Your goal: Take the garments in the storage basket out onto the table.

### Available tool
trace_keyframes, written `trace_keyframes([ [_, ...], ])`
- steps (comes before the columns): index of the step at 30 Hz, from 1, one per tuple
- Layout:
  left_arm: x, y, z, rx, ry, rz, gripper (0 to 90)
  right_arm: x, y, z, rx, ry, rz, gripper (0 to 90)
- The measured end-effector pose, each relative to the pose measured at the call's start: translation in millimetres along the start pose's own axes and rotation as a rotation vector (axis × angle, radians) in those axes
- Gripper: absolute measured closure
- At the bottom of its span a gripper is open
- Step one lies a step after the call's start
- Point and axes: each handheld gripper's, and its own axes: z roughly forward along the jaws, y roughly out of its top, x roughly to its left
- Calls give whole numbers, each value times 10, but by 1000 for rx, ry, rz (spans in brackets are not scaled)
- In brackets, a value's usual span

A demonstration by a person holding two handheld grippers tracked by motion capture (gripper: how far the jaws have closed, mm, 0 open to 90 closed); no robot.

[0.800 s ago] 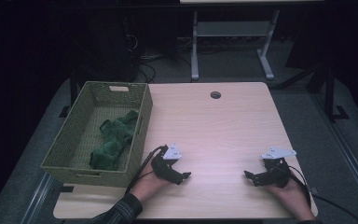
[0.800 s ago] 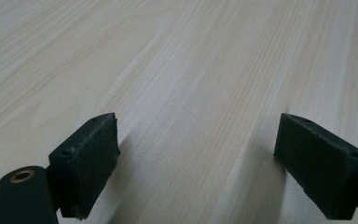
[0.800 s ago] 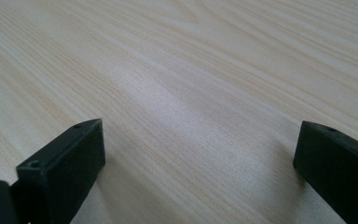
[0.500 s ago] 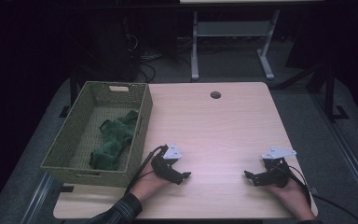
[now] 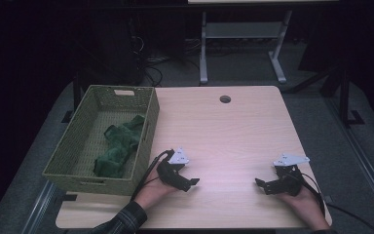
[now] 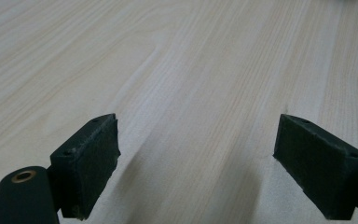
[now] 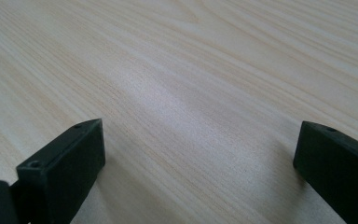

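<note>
A woven basket sits at the counter's left edge with a green cloth bunched inside. The left gripper rests just beside the basket's near corner; the right gripper lies well apart, near the right edge.

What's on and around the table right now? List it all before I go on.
basket: one, olive-green woven, left side of the table, partly over its left edge.
cloth: one, dark green, crumpled inside the basket.
table: one, light wood, centre of the high view.
cable hole: one, dark, near the table's far edge.
metal stand: one, grey, on the floor beyond the table.
left gripper: one, black, low over the table near the basket, jaws open, nothing between them.
right gripper: one, black, at the near right, jaws open, nothing between them.
</note>
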Motion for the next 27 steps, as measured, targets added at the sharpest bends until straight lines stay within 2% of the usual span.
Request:
trace_keyframes([
  [4,14,8,-19,-7,0,-13,133,0,0,0,0,0,0,17],
  [12,21,29,-75,-11,12,-8,134,0,0,0,0,0,0,17],
  [16,31,38,-108,-17,13,-29,134,1,0,0,0,0,1,17],
  [19,35,55,-139,-11,17,-16,135,0,0,0,0,0,0,17],
  [23,23,72,-157,-20,19,-30,135,1,0,0,-1,-1,1,17],
  [27,23,86,-185,-16,23,-21,135,0,0,0,0,0,0,17],
])
